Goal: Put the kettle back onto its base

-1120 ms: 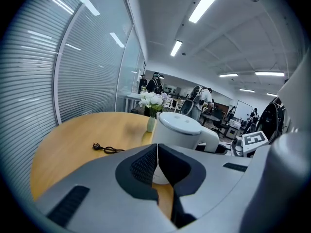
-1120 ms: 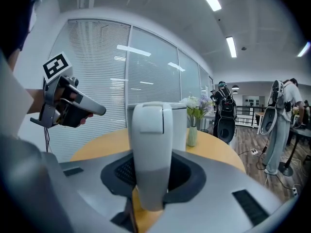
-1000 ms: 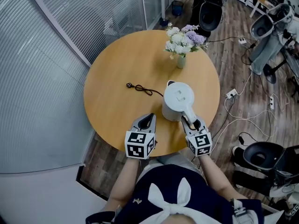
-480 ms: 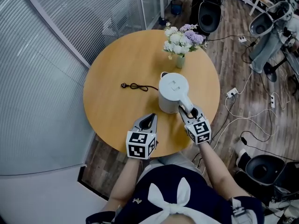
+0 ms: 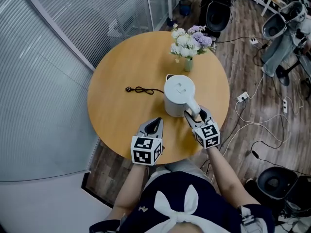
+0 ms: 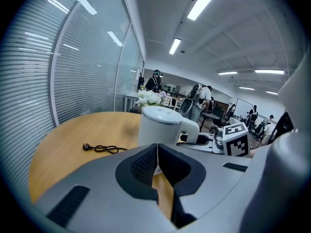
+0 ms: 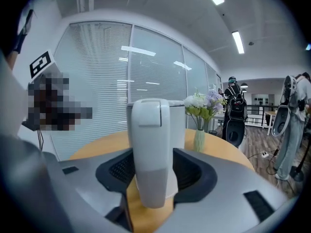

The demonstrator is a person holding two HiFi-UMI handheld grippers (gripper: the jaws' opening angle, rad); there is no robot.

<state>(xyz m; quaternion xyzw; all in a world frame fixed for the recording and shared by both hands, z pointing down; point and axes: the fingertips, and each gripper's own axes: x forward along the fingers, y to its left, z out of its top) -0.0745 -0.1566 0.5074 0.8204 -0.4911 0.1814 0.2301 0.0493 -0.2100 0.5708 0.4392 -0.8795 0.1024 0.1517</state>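
Wide now, the right tongs (image 5: 196, 113) straddle the handle (image 7: 150, 149) of the kettle (image 5: 178, 93). Their jaws have just been opening, and the handle stands upright between the two dark ribbed pads, which no longer seem to press on it. The left tongs (image 5: 155, 124) are narrow, their jaws closed against each other with nothing between them. They hover over the near edge of the desk (image 5: 126, 67), just left of the kettle and apart from it.

The white kettle stands upright on the round wooden desk, right of centre, lid on, spout to the far side and handle toward the person. A thin black cord (image 5: 146, 90) lies in loose loops on the desk to the kettle's left. Its plug (image 5: 128, 89) is at the far end, and the other end runs in under the foot of the kettle. The base itself cannot be made out beneath the kettle in any view.

Behind the kettle, near the far edge of the desk, a small pale green vase (image 5: 188, 63) holds white and lilac flowers (image 5: 190, 41). Each of the tongs carries a cube with square black-and-white markers near the person's wrist.
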